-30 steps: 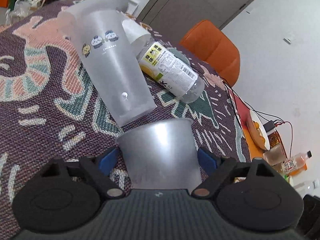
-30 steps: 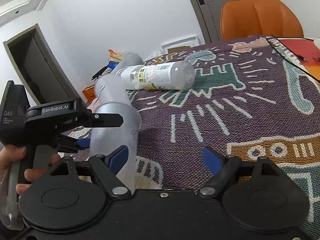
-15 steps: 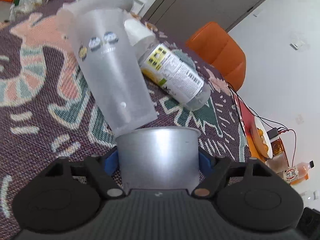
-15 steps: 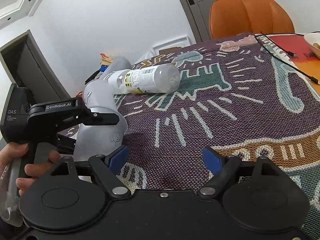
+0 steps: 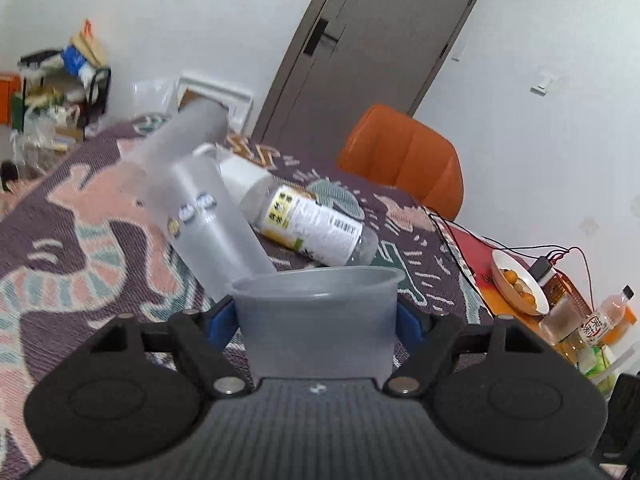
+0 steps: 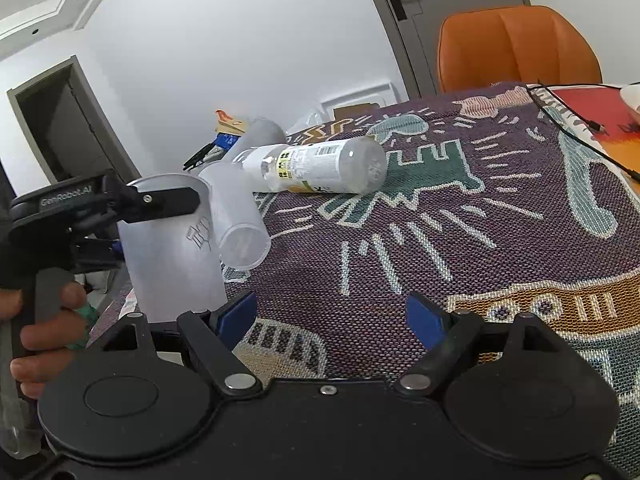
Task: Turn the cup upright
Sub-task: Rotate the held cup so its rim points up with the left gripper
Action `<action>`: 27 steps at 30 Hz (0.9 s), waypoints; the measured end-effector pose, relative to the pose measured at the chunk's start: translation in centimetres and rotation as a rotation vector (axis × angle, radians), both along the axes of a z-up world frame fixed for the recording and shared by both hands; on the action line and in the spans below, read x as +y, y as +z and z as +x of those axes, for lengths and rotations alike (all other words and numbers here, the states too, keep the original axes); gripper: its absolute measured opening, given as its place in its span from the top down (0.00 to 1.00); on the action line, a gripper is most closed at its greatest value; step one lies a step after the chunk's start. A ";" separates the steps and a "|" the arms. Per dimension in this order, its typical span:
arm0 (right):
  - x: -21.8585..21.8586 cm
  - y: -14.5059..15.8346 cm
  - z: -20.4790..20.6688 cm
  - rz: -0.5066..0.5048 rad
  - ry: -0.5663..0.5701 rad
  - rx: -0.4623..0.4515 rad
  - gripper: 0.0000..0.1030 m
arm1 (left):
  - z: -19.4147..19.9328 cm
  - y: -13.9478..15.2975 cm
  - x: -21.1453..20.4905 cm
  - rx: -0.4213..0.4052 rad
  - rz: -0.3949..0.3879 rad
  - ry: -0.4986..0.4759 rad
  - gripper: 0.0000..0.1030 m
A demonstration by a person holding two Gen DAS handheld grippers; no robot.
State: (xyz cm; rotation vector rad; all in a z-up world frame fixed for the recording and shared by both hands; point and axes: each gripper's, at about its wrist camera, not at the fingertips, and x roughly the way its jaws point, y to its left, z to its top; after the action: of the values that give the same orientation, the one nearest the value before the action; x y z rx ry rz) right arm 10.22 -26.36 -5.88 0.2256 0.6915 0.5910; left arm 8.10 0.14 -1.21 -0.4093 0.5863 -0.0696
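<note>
Patterned woven cloth (image 6: 460, 208) covers the table. Left tongs (image 5: 316, 316) clamp a frosted cup (image 5: 316, 320), mouth up, apparently upright. Ahead lie a second cup (image 5: 208, 216) and bottle (image 5: 312, 226). Right tongs (image 6: 332, 312) are spread, grasping nothing.

Motion-blurred tall frosted cup (image 5: 200, 208) behind the held one

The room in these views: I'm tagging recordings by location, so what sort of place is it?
Probably a lived-in home room. A patterned woven cloth covers the table, an orange padded chair stands by a grey door, and a white bowl of small orange fruit sits among bottles.
</note>
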 end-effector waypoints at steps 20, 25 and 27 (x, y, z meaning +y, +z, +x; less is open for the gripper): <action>2.2 1.5 -1.9 -0.025 0.048 -0.047 0.20 | -4.3 2.4 1.0 -0.166 0.167 0.086 0.25; 2.4 1.2 -1.8 -0.029 0.050 -0.039 0.20 | -4.4 2.2 1.0 -0.176 0.199 0.098 0.25; 2.4 1.0 -1.7 -0.028 0.049 -0.035 0.20 | -4.3 2.0 0.9 -0.168 0.203 0.096 0.25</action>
State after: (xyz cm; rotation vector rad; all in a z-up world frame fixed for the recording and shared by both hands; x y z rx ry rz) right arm 8.52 -24.01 -4.86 0.1720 0.6724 0.6299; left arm 3.80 1.03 0.80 -0.2310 0.4026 0.0472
